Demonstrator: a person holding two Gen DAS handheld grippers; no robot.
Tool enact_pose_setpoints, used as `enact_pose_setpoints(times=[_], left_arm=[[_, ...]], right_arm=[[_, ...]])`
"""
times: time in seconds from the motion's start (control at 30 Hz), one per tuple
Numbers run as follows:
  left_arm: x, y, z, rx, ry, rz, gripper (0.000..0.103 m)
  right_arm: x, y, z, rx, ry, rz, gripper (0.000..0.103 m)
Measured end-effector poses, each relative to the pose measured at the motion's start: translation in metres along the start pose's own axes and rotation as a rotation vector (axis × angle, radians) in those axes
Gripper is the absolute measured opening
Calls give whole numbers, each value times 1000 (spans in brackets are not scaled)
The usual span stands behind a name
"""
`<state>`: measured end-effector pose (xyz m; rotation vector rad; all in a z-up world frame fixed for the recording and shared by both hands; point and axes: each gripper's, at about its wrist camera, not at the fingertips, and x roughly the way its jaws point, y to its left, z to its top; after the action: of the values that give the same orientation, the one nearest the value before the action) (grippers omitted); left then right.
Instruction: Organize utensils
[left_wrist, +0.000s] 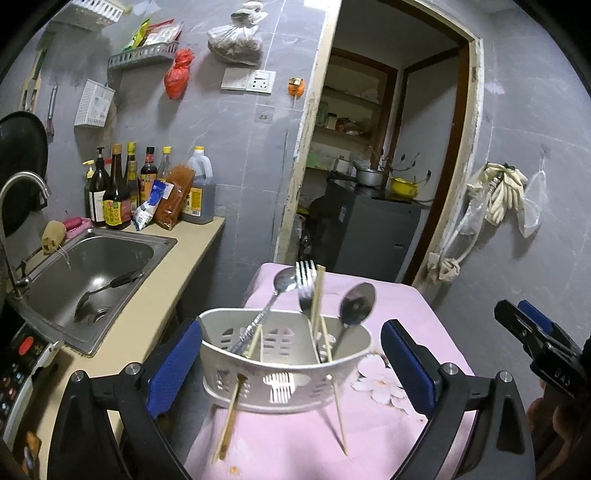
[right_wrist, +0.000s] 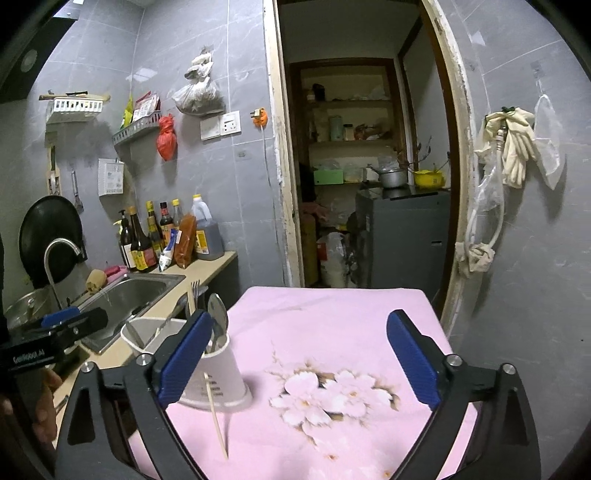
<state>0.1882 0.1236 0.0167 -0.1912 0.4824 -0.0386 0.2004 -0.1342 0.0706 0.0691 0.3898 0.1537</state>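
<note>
Grey-tiled kitchen; pink-clothed desk (left_wrist: 369, 435). Utensil holder (left_wrist: 284, 365), at 12 o'clock, sits between the wide, empty left gripper (left_wrist: 291, 373); right gripper (right_wrist: 299, 365) likewise wide. Risk: protruding chopsticks (left_wrist: 227, 421) may snag, tipping the holder.

Left claw (left_wrist: 290, 363) wide open around white utensil caddy (left_wrist: 284, 373) on pink cloth (left_wrist: 369, 435); spoons, fork (left_wrist: 304, 273), chopsticks inside.

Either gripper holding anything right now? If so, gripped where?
Nothing is held. The left gripper has its jaws wide open on either side of the utensil basket without touching it; the right gripper is open over the pink cloth.
</note>
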Motion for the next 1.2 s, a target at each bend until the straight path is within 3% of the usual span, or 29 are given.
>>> enact_pose_setpoints(times=[0.27, 0.63, 1.2], left_arm=[[-47, -27, -11, 20, -10, 29, 98], [-116, -51, -55, 35, 5, 55, 102], [-143, -63, -71, 51, -13, 42, 102]], right_arm=[[-60, -22, -7, -9, 3, -1, 101], [-132, -41, -31, -20, 43, 24, 101], [-150, -46, -38, -29, 38, 39, 101]])
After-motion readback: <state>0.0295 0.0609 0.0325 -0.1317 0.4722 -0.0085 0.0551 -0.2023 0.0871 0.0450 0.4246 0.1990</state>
